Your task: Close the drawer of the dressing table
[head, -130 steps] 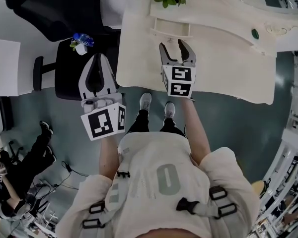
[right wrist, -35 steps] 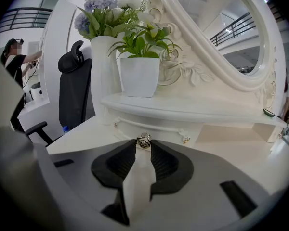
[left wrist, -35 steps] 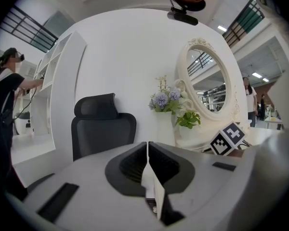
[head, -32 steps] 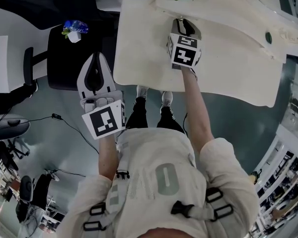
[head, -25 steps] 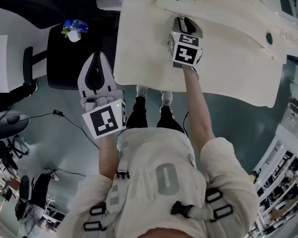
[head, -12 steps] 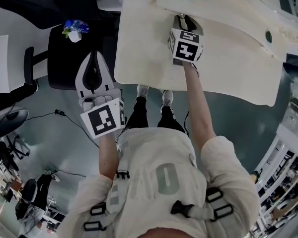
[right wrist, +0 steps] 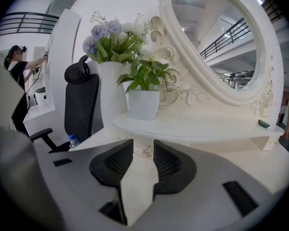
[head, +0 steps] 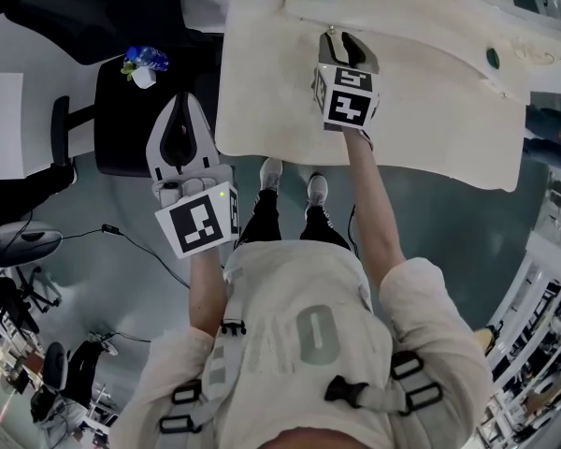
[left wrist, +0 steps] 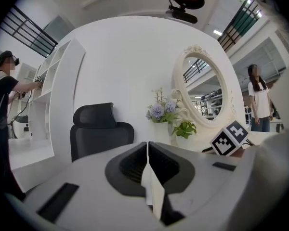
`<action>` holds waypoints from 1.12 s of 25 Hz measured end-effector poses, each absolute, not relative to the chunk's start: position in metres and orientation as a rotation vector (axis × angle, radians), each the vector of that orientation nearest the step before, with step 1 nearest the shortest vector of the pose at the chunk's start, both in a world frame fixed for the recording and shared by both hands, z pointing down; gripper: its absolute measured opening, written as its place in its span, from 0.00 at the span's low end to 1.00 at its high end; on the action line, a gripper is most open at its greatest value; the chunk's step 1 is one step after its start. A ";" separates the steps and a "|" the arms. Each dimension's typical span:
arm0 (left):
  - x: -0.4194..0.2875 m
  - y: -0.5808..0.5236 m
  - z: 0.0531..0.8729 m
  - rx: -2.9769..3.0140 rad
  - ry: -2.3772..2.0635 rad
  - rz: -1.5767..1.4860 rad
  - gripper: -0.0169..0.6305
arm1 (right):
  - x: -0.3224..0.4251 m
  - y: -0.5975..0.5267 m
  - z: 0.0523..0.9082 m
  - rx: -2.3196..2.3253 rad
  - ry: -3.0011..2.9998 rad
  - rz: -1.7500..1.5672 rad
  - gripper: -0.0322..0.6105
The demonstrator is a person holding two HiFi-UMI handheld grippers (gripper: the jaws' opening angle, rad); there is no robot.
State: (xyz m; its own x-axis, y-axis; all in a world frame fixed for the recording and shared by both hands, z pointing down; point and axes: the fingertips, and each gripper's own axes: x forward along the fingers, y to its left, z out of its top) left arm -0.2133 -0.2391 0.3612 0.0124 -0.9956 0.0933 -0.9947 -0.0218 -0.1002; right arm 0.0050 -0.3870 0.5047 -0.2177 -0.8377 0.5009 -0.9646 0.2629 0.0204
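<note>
The cream dressing table (head: 430,110) has a raised shelf unit at its back. Its small drawer sits pushed in under that shelf, and its metal knob (right wrist: 148,151) shows between the right gripper's jaws. My right gripper (head: 344,37) points at the drawer front, tilted slightly downward. Its jaws (right wrist: 143,148) are opening, with a gap beside the knob and the pads not pressing on it. My left gripper (head: 180,103) hangs off the table's left edge over the floor. It (left wrist: 148,146) is shut on nothing and points level.
A black office chair (head: 140,110) with a small bottle (head: 148,64) on its seat stands left of the table. An oval mirror (right wrist: 216,42), a flower vase (right wrist: 111,95) and a potted plant (right wrist: 143,102) sit on the shelf. People stand far left (left wrist: 0,95) and right (left wrist: 257,97).
In the oldest frame the drawer stood out and my right gripper was back from it; now the drawer is in and the gripper is at its front. Both grippers lifted slightly lately.
</note>
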 end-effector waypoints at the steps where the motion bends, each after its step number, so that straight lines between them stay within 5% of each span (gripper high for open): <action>1: -0.212 -0.237 0.357 -2.230 2.187 -0.202 0.06 | 0.006 -0.383 0.496 1.638 -2.141 0.396 0.26; 16: -0.172 -0.199 0.297 -2.227 2.049 -0.057 0.06 | 0.046 -0.289 0.310 1.764 -2.329 -0.092 0.07; 28: -0.107 -0.179 0.266 -2.306 1.909 0.059 0.06 | 0.087 -0.205 0.254 1.884 -2.387 -0.236 0.06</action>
